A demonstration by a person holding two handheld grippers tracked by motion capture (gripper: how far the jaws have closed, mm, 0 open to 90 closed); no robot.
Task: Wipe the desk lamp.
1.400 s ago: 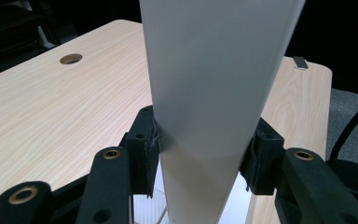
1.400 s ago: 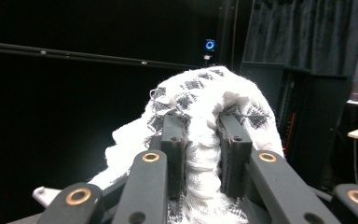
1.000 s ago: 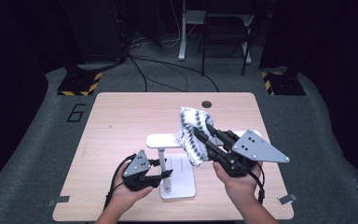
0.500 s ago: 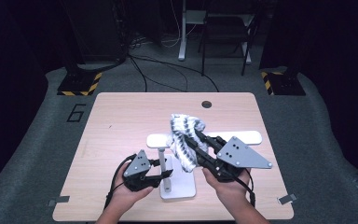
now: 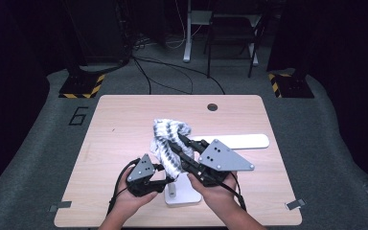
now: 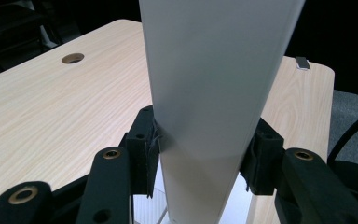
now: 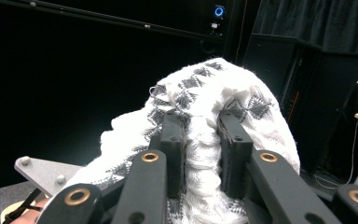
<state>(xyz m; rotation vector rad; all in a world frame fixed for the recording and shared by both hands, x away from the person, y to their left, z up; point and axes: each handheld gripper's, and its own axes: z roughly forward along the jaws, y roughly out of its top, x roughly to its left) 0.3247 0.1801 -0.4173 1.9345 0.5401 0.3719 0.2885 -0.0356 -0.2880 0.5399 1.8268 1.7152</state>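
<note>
Carried leftward since the earlier frames, the patterned sock (image 5: 168, 139) now hangs bunched just ahead of the right gripper (image 5: 176, 142), whose jaws stay clamped on a fold of it. It has come nearly over the white stand (image 5: 184, 192), whose upright blade (image 6: 214, 93) the left gripper (image 6: 200, 154) holds squeezed between its pads. Judging from this, drawing the sock over the blade comes next.

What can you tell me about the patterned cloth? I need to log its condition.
The cloth is a white knit with grey zigzag bands, soft and bunched. The right claw is shut on a gathered fold of it and holds it above the table, draped over the jaws. In the high view its lower end hangs beside the white stand, whose upright the left claw grips.
</note>
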